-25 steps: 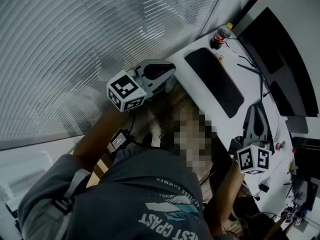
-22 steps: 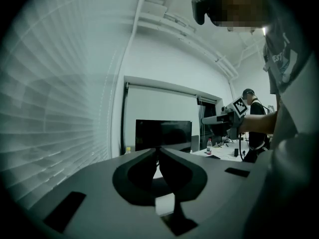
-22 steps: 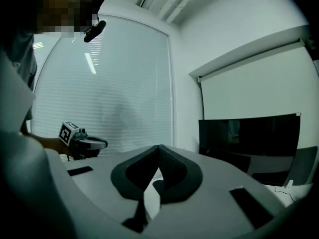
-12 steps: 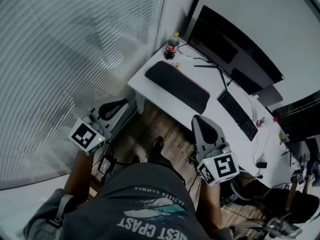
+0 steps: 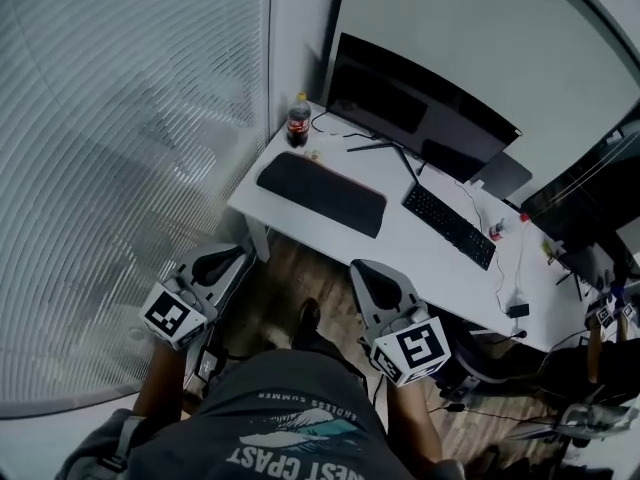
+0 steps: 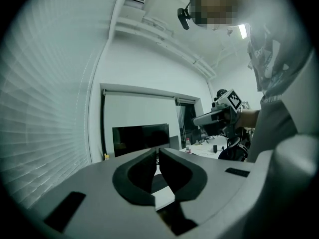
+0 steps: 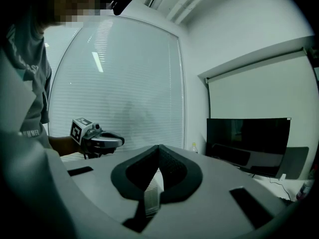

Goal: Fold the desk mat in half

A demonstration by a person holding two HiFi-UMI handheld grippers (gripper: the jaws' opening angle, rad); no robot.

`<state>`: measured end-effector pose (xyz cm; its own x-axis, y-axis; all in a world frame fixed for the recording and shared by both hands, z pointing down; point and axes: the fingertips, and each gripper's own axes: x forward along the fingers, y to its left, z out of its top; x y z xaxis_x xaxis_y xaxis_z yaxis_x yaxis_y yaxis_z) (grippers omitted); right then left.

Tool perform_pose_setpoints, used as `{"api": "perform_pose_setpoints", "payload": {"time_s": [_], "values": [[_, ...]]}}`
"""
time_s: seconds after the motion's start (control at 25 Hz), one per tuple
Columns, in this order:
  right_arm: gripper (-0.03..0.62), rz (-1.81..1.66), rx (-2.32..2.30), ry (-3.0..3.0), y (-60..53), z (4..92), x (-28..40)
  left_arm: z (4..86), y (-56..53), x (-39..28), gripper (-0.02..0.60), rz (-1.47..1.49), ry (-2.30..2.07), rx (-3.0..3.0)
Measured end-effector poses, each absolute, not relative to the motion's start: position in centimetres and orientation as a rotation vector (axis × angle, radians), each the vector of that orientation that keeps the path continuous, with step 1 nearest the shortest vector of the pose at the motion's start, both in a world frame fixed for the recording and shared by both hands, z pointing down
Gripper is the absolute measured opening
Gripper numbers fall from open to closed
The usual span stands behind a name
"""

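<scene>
- Since the earlier frames, both grippers have drawn back from the desk toward the person, and the whole monitor [image 5: 420,108] has come into the head view.
- Left gripper [image 5: 232,261]: held level over the wooden floor [image 5: 320,278], near and left of the desk. Its jaws are pressed together with nothing between them.
- Right gripper [image 5: 362,271]: just short of the desk's near edge, tilted slightly down. Its jaws are likewise pressed together on nothing.
- Desk mat [image 5: 322,194]: a black oblong lying flat on the left part of the white desk [image 5: 420,258], well apart from both grippers.
- Bottle [image 5: 299,120]: upright at the far left corner of the desk, just beyond the mat. It has a yellow cap, dark contents and a red label whose wording is too small to read.
- Keyboard [image 5: 448,226]: black, to the right of the mat and in front of the monitor.
- Marker cubes [image 5: 410,348]: each gripper carries black-and-white square patterns without letters.
- Shirt [image 5: 290,428]: grey, with an upside-down print partly readable as "CPAST". The line under it is cut off by the picture's edge.
- Blinds [image 5: 120,168]: closed slats fill the left side.
</scene>
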<state>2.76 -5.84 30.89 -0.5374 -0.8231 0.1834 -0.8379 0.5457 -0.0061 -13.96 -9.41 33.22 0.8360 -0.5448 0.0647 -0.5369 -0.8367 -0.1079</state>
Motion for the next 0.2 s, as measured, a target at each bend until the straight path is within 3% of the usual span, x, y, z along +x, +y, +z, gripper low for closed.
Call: {"api": "perform_pose_setpoints", "payload": {"time_s": [0.2], "values": [[0.025,0.161,1.425,-2.602,-4.89,31.87,3.18,34.46,-8.31,-13.35,0.021,-0.167,0.865,-2.978]]}}
